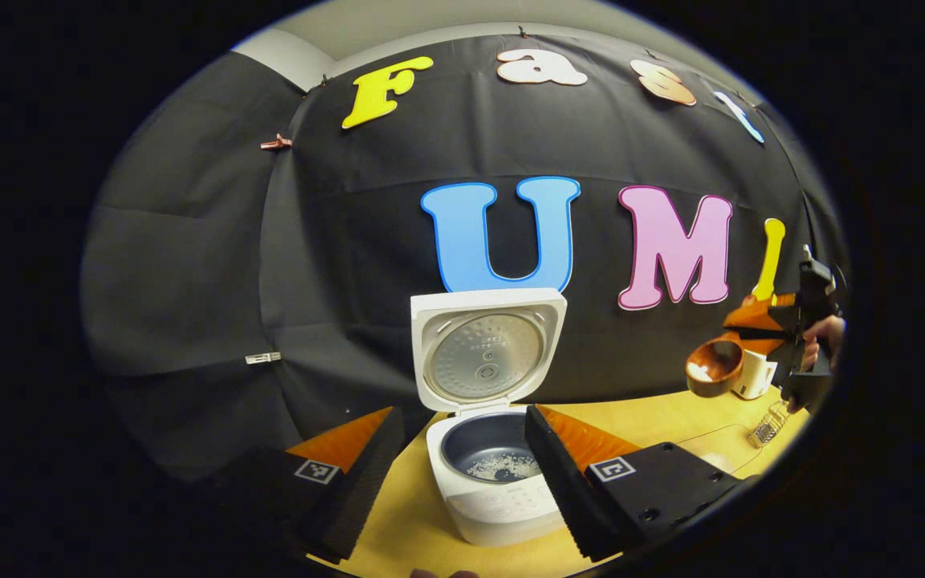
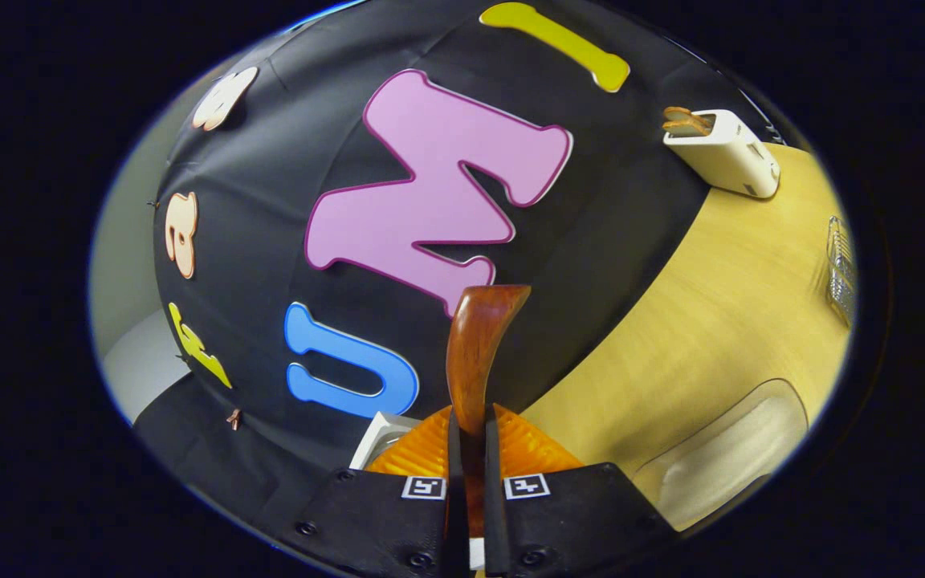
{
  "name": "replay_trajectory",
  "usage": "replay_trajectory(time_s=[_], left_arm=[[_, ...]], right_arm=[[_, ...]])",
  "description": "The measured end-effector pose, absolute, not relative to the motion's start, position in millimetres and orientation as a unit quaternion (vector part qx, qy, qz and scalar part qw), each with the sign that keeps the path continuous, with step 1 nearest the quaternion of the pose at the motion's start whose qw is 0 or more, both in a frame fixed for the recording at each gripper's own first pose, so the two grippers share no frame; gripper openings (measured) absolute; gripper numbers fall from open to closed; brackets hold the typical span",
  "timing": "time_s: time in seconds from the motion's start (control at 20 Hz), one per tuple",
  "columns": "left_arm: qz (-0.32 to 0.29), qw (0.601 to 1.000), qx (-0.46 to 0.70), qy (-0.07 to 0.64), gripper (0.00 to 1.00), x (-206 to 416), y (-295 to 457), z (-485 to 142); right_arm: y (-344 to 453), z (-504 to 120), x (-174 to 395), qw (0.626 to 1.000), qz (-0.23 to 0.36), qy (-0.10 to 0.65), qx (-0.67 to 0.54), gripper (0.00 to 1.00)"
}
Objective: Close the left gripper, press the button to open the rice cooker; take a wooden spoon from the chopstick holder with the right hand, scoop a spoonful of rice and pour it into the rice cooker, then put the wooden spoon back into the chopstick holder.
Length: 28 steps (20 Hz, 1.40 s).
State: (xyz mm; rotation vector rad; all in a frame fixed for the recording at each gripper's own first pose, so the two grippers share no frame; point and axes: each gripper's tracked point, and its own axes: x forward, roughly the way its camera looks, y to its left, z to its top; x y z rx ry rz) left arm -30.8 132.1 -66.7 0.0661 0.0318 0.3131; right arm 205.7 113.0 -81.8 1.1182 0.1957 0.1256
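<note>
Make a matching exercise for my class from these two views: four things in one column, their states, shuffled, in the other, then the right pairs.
Things
1. rice cooker lid
2. wooden spoon
3. left gripper
4. inner pot

States
A. clamped between two fingers
B. open, holding nothing
C. raised upright
D. some rice on its bottom

Pairs: 1-C, 2-A, 3-B, 4-D
</note>
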Motion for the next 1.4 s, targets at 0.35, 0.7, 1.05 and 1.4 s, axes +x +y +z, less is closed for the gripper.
replay_trajectory(time_s=[0.35,0.7,1.05,1.4], left_arm=[[0.172,0.985,0.021,0.02,0.97,-46.4,147.4,-74.7],[0.178,0.984,0.007,0.023,0.97,-48.5,161.2,-81.8],[0.184,0.983,-0.009,0.024,0.97,-46.0,171.5,-88.1],[0.185,0.982,-0.014,0.03,0.97,-42.1,177.6,-95.2]], right_arm=[[197.2,-77.8,241.0,0.842,0.104,0.113,0.516,0.11],[261.7,-88.4,271.9,0.872,0.121,0.132,0.456,0.11],[293.1,-98.9,287.8,0.907,0.135,0.136,0.376,0.11],[321.8,-104.2,291.3,0.941,0.161,0.127,0.268,0.11]])
